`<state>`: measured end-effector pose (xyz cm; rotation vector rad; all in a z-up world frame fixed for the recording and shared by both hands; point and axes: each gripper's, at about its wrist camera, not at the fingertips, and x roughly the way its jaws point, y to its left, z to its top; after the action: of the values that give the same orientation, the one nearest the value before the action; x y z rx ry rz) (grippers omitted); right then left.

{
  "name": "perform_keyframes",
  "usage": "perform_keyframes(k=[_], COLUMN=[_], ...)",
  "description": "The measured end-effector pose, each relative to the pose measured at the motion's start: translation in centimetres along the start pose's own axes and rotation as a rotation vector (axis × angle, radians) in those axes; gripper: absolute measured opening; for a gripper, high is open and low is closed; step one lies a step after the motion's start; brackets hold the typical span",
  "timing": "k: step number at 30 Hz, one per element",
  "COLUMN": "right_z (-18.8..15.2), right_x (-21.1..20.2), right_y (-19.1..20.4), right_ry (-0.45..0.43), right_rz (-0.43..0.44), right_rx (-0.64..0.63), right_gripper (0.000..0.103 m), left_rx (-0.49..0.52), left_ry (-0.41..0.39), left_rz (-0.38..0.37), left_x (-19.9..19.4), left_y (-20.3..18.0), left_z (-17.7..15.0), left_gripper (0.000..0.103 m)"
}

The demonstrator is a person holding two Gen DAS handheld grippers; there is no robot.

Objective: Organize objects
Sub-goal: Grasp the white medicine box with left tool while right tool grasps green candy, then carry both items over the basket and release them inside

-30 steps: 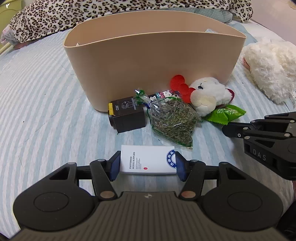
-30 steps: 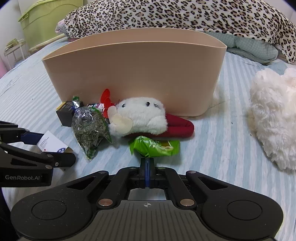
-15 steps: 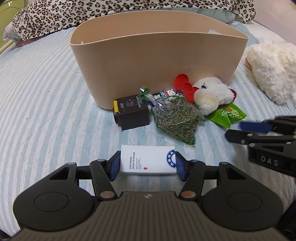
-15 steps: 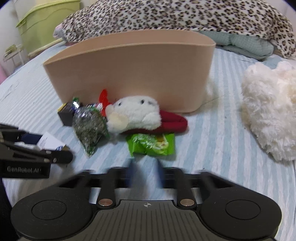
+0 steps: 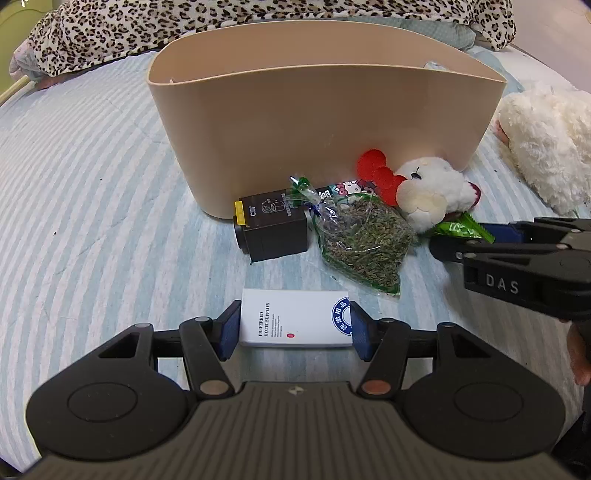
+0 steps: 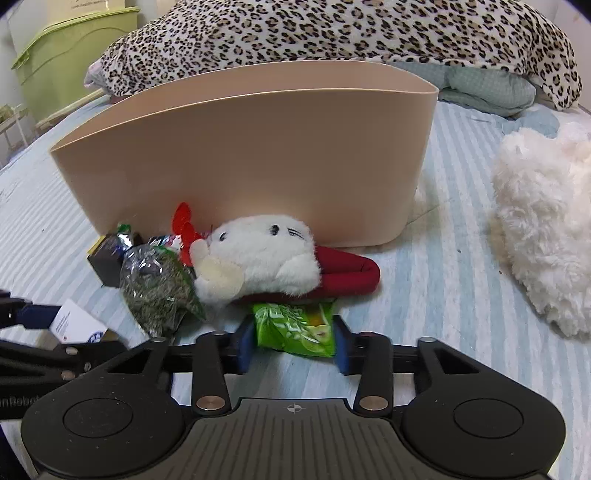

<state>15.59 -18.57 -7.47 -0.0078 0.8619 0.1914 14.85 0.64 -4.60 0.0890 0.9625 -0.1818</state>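
My left gripper (image 5: 294, 325) is shut on a white box (image 5: 295, 323) printed "Preferred Hotel Supplies", held low over the bed. My right gripper (image 6: 293, 341) is open, its blue pads on either side of a green snack packet (image 6: 295, 326) that lies on the bed. A tall beige bin (image 5: 321, 110) stands behind. Against its front lie a black box (image 5: 271, 230), a clear bag of dried herbs (image 5: 364, 243) and a white plush toy (image 5: 430, 192) with red parts. The right gripper also shows in the left wrist view (image 5: 465, 240).
The bed has a blue-and-white striped cover (image 5: 81, 177). A fluffy white plush (image 6: 543, 229) lies to the right. A leopard-print blanket (image 6: 332, 33) is piled at the back, with a green storage box (image 6: 62, 70) at the far left.
My right gripper was shut and empty in front of the green packet; it has opened and moved forward so its pads flank the packet. My left gripper still holds the white box.
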Motion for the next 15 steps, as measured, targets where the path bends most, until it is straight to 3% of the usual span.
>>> perform_keyframes(k=[8, 15], right_z=[-1.0, 1.1], right_x=[-2.3, -7.8], right_y=[0.0, -0.2], right_ry=[-0.021, -0.160], right_rz=[-0.004, 0.003], right_rx=[0.009, 0.004], right_gripper=[0.025, 0.024], left_rx=[-0.010, 0.000], left_ry=[-0.023, -0.129], left_rz=[-0.014, -0.017], left_x=[-1.4, -5.3], left_y=[0.0, 0.0], left_z=[0.3, 1.7], left_gripper=[0.060, 0.060])
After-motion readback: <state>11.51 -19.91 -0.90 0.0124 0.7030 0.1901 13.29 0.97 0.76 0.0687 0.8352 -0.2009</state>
